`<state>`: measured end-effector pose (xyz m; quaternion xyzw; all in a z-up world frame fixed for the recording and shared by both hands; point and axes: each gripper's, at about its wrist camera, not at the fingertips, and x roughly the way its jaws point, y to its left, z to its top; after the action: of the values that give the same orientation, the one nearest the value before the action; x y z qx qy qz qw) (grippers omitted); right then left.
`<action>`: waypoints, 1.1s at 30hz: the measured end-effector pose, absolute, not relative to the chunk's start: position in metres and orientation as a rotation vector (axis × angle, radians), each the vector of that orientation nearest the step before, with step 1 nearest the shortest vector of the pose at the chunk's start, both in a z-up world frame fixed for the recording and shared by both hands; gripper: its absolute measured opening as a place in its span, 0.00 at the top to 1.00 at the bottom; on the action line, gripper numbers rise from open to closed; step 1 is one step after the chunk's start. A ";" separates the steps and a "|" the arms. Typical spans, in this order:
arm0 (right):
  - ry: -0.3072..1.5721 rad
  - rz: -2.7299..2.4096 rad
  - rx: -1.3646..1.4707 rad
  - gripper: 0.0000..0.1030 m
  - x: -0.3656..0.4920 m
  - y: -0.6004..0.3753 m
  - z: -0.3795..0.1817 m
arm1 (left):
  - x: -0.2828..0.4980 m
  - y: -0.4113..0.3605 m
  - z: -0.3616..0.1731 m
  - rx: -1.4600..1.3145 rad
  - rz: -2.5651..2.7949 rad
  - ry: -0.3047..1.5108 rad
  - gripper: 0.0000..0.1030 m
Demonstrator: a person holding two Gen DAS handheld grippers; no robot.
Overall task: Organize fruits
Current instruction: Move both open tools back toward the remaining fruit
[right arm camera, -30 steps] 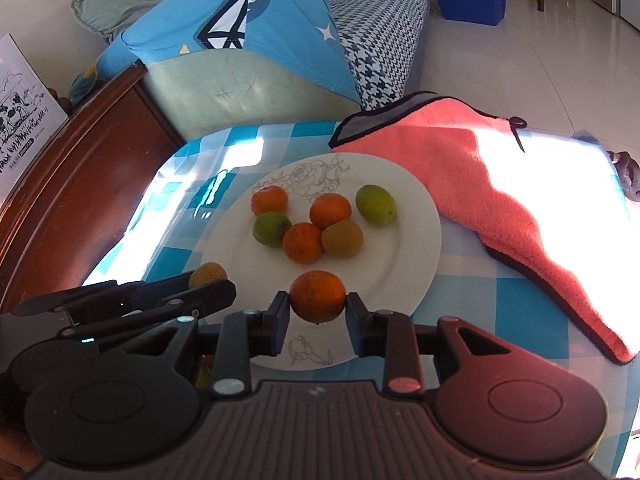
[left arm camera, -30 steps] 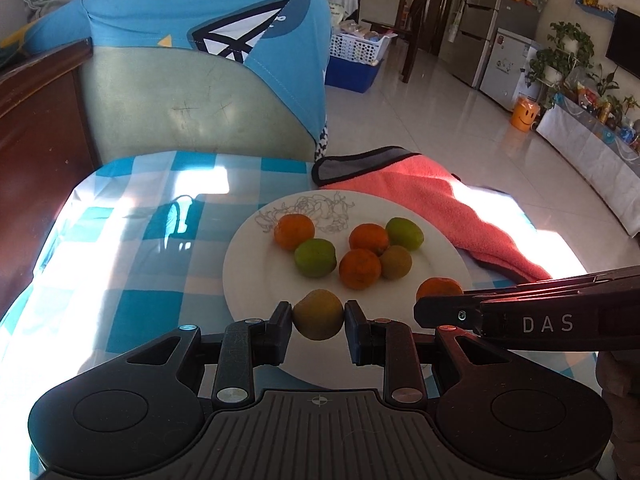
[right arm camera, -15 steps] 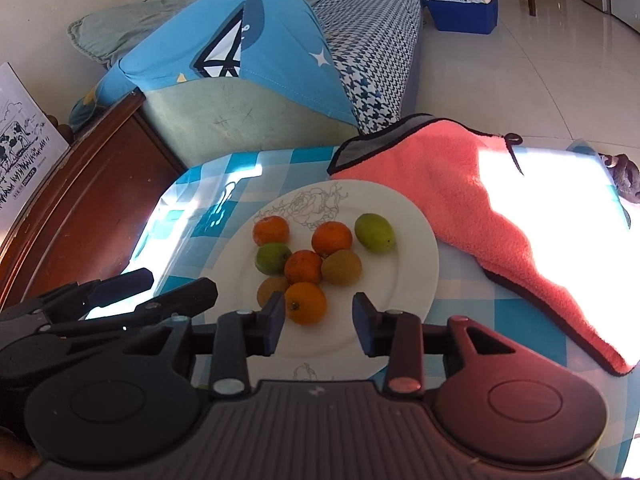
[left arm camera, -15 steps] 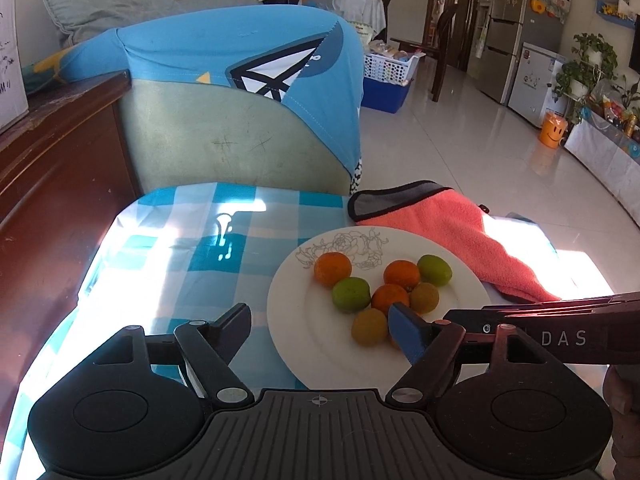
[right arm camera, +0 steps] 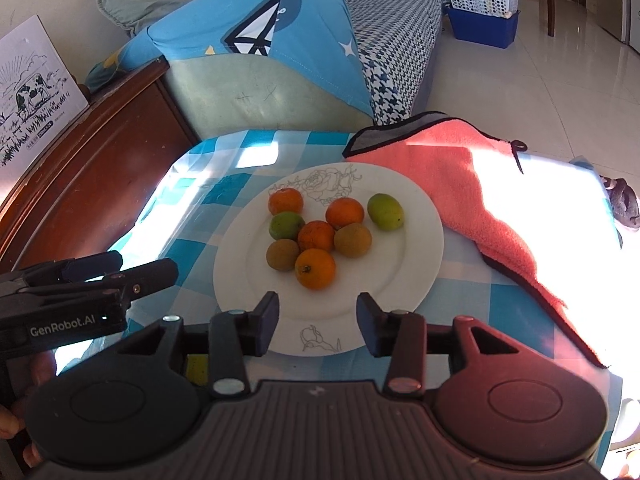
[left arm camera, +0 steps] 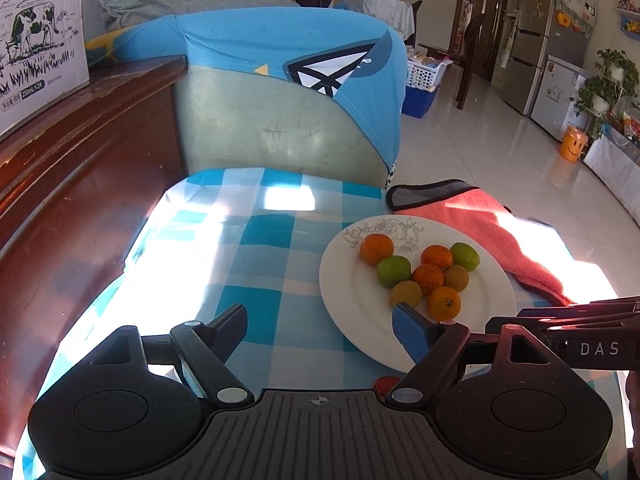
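In the left wrist view, our left hand-held gripper (left arm camera: 318, 322) has its jaws spread wide, having just been opening, with nothing between them; below lies the blue-checked table (left arm camera: 256, 256). Right of it the white plate (left arm camera: 352, 304) carries eight fruits (left arm camera: 428, 278) bunched together: four oranges, two green, two brownish. A pink cloth (left arm camera: 492, 236) lies just beyond the plate, and the right hand-held gripper (left arm camera: 560, 320) reaches in from the right edge. In the right wrist view, our right hand-held gripper (right arm camera: 317, 312) is partly open, its jaws having just been parting, empty, over the plate's (right arm camera: 416, 248) near rim; the nearest orange (right arm camera: 315, 269) sits free just ahead of the fingertips. The left hand-held gripper (right arm camera: 116, 272) shows at the left, beside the plate.
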<state>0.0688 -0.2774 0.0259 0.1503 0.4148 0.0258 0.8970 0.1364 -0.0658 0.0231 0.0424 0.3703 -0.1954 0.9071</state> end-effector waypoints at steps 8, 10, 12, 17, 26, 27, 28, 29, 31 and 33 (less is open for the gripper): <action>0.841 0.107 0.255 0.57 0.050 -0.262 0.031 | 0.117 -0.038 0.022 0.046 -0.410 0.779 0.17; 0.844 0.127 0.256 0.57 0.044 -0.259 0.030 | 0.112 -0.034 0.020 0.054 -0.425 0.780 0.17; 0.853 0.145 0.257 0.55 0.039 -0.255 0.029 | 0.108 -0.032 0.018 0.069 -0.432 0.786 0.17; 0.883 0.199 0.232 0.53 0.028 -0.241 0.021 | 0.099 -0.026 0.007 0.094 -0.449 0.818 0.15; 0.930 0.310 0.157 0.53 0.018 -0.214 0.006 | 0.090 -0.018 0.001 0.177 -0.452 0.817 0.16; 0.932 0.316 0.149 0.53 0.019 -0.212 0.004 | 0.091 -0.017 0.000 0.176 -0.450 0.818 0.16; 0.934 0.319 0.141 0.53 0.019 -0.210 0.003 | 0.091 -0.015 0.000 0.173 -0.450 0.820 0.16; 0.937 0.322 0.134 0.54 0.020 -0.208 0.002 | 0.091 -0.014 0.000 0.171 -0.450 0.822 0.16; 0.942 0.326 0.126 0.54 0.021 -0.206 0.000 | 0.091 -0.013 -0.001 0.169 -0.452 0.827 0.16; 0.948 0.328 0.120 0.54 0.023 -0.204 -0.003 | 0.090 -0.013 -0.002 0.177 -0.460 0.830 0.17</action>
<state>0.0228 -0.2037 -0.0027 0.0577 0.4540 0.1569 0.8752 0.0899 -0.0132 -0.0024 0.0852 0.3992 -0.2210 0.8857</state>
